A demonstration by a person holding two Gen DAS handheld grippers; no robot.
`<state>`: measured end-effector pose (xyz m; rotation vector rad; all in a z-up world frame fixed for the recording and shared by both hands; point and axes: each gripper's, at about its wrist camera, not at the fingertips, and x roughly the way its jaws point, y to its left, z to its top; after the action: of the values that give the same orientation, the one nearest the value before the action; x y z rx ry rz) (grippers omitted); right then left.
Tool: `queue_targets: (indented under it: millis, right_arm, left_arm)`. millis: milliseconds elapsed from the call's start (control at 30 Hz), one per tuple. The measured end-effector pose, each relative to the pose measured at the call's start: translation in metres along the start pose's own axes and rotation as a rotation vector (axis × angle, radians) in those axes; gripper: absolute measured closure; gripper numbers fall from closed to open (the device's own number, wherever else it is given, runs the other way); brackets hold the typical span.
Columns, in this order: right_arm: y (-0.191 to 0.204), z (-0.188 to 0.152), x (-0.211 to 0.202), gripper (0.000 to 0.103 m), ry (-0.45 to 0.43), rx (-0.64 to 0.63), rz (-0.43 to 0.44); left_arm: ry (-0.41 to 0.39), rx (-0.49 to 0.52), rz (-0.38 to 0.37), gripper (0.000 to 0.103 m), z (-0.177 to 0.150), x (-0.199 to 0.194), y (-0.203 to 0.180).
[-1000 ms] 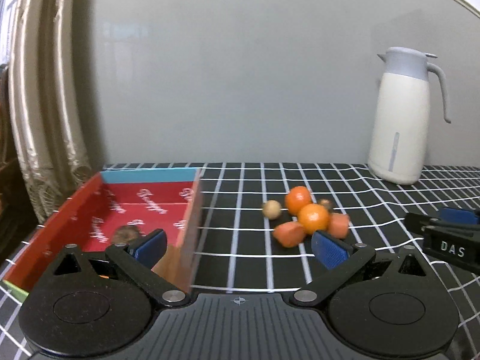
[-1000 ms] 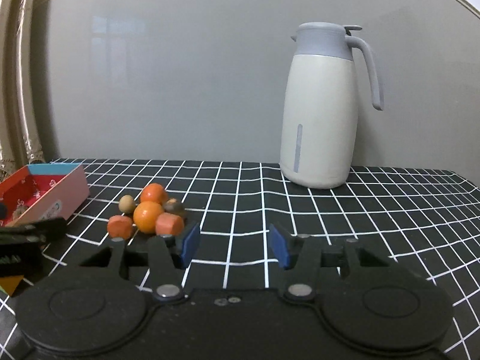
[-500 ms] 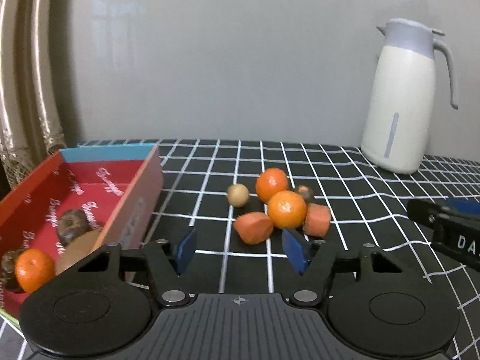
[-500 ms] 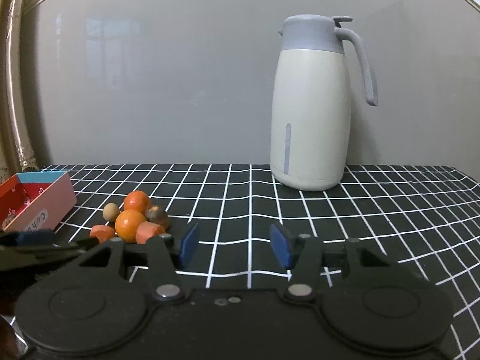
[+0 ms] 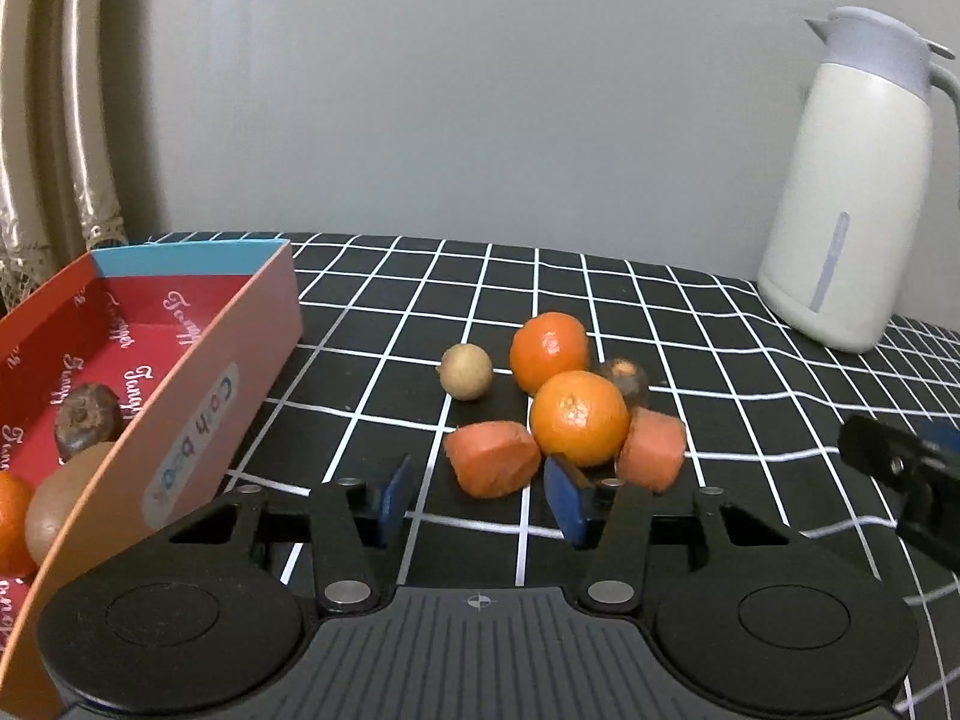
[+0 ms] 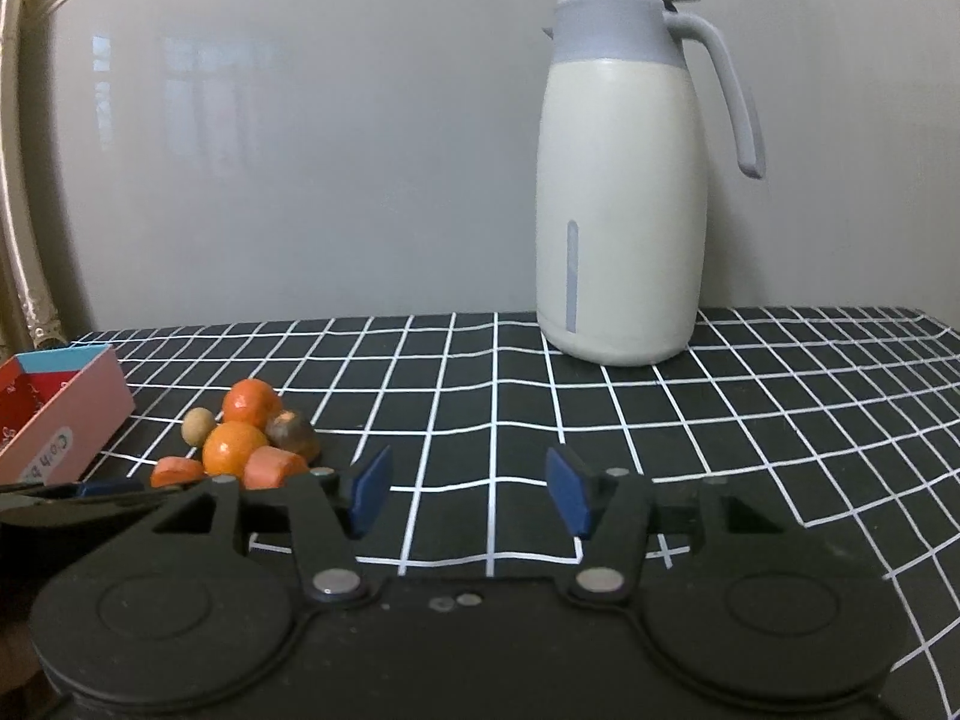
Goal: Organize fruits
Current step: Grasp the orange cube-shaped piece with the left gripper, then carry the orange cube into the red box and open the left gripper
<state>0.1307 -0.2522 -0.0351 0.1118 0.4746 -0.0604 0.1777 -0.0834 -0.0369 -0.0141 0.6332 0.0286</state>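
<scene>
A small heap of fruit lies on the black checked cloth: two mandarins point(image 5: 577, 417) point(image 5: 549, 349), two orange chunks point(image 5: 492, 465) point(image 5: 653, 449), a tan round fruit point(image 5: 466, 363) and a dark brown one point(image 5: 627, 378). My left gripper point(image 5: 480, 507) hovers just short of the heap, its jaws closing, with nothing between the blue pads. The red box point(image 5: 198, 384) at left holds a dark fruit point(image 5: 87, 420), a kiwi point(image 5: 60, 501) and a mandarin point(image 5: 12, 513). My right gripper point(image 6: 468, 495) is empty over bare cloth, jaws opening; the heap point(image 6: 240, 444) lies to its left.
A cream and grey thermos jug point(image 6: 624, 192) stands at the back of the table against the grey wall. A curtain point(image 5: 60, 120) hangs at the far left. The right gripper's tip point(image 5: 900, 480) shows at the right edge of the left wrist view.
My left gripper has swung right from over the box toward the fruit heap, and its jaws have narrowed a lot. The right gripper has drifted right, its jaws a little wider.
</scene>
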Motion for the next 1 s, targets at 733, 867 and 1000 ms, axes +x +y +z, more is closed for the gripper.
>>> queue_targets:
  millis: [733, 867, 1000]
  right_arm:
    - [-0.003, 0.004, -0.001, 0.045, -0.008, 0.003, -0.013]
    - [0.001, 0.005, -0.005, 0.045, -0.014, 0.005, -0.006]
    - [0.01, 0.007, -0.01, 0.045, -0.025, 0.003, 0.009]
  left_arm:
    - [-0.053, 0.022, 0.014, 0.067, 0.008, -0.021, 0.012]
    - [-0.085, 0.039, 0.009, 0.067, 0.009, -0.042, 0.022]
    - [-0.098, 0.047, 0.009, 0.067, 0.007, -0.06, 0.035]
